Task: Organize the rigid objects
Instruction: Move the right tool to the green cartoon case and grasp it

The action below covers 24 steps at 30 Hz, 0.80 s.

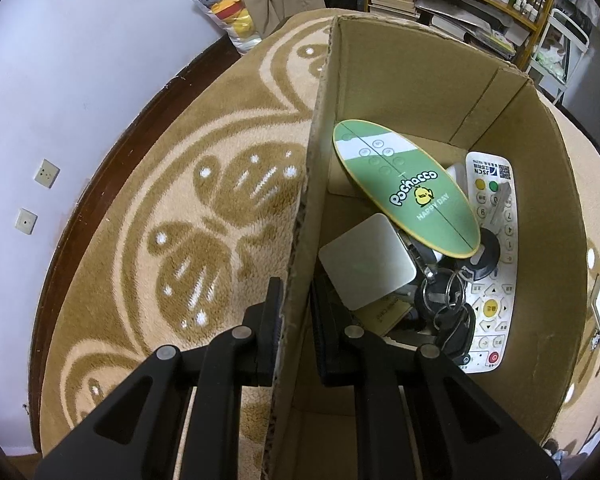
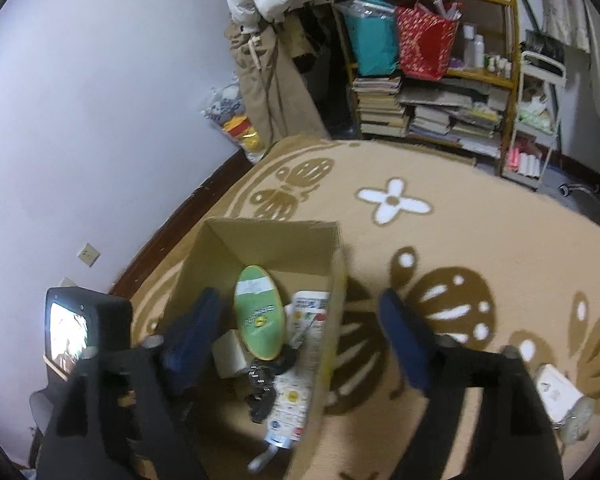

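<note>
A cardboard box (image 1: pixel 396 80) stands on the patterned rug. My left gripper (image 1: pixel 296 308) is shut on the box's left wall, one finger outside and one inside. In the box lie a green oval Pochacco board (image 1: pixel 404 184), a white remote control (image 1: pixel 496 264), a white square block (image 1: pixel 366 262) and a bunch of keys (image 1: pixel 448 304). My right gripper (image 2: pixel 300 328) is open and empty, hovering above the box (image 2: pixel 268 240), with the board (image 2: pixel 260 312) and remote (image 2: pixel 300 360) below it.
A tan rug (image 2: pixel 480 232) with brown butterflies covers the floor. A white item (image 2: pixel 556 392) lies on the rug to the right of the box. A bookshelf (image 2: pixel 432 96) and hanging coats stand at the back. The wall (image 1: pixel 60 80) is at the left.
</note>
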Available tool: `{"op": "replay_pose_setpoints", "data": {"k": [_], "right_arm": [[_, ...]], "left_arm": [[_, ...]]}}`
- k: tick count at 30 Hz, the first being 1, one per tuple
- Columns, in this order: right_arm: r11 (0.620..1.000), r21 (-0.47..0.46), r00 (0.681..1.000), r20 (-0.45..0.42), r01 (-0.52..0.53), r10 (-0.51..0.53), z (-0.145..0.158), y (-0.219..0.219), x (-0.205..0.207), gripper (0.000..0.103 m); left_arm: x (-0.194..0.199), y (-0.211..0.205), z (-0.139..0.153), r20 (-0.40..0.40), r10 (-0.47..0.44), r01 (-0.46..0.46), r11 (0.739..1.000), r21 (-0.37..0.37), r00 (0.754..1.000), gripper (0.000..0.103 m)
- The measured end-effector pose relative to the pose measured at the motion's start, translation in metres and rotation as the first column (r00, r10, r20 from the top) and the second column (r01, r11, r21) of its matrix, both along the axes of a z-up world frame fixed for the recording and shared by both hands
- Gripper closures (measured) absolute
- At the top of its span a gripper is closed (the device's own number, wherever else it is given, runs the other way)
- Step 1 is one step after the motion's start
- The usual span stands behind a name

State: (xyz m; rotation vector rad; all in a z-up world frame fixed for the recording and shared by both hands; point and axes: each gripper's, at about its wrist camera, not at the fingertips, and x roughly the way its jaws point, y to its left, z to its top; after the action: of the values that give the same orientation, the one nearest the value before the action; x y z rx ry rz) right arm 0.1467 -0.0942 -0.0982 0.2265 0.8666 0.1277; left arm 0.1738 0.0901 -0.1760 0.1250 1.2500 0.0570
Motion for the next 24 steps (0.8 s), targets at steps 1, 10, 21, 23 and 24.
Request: {"op": "replay_pose_setpoints", "data": {"k": [1,10,21,23,24], "right_arm": [[1.000,-0.010,1.000,0.008,0.009,-0.008,0.002,-0.004,-0.002,0.006],[0.990,-0.091,0.994,-0.012,0.107,-0.109,-0.008,-0.062,-0.016,0.006],[0.924,-0.126,0.921,-0.109,0.361,-0.375,-0.043,-0.160,-0.053,0.006],[0.908,-0.117,0.902,-0.120,0.403,-0.415,-0.048,-0.178,-0.061,0.006],[0.900,-0.099,0.892,-0.127,0.424,-0.434,-0.051,-0.189,-0.068,0.006]], "left_arm": [[0.000,0.000,0.000,0.000,0.000,0.000,1.000,0.000,1.000,0.091],[-0.001,-0.001,0.000,0.000,-0.004,0.004,1.000,0.006,1.000,0.090],[-0.001,-0.002,0.000,0.001,-0.006,0.006,1.000,0.009,1.000,0.090],[-0.001,-0.002,0.000,0.000,-0.006,0.006,1.000,0.008,1.000,0.090],[-0.001,-0.002,0.000,0.000,-0.006,0.006,1.000,0.008,1.000,0.090]]}}
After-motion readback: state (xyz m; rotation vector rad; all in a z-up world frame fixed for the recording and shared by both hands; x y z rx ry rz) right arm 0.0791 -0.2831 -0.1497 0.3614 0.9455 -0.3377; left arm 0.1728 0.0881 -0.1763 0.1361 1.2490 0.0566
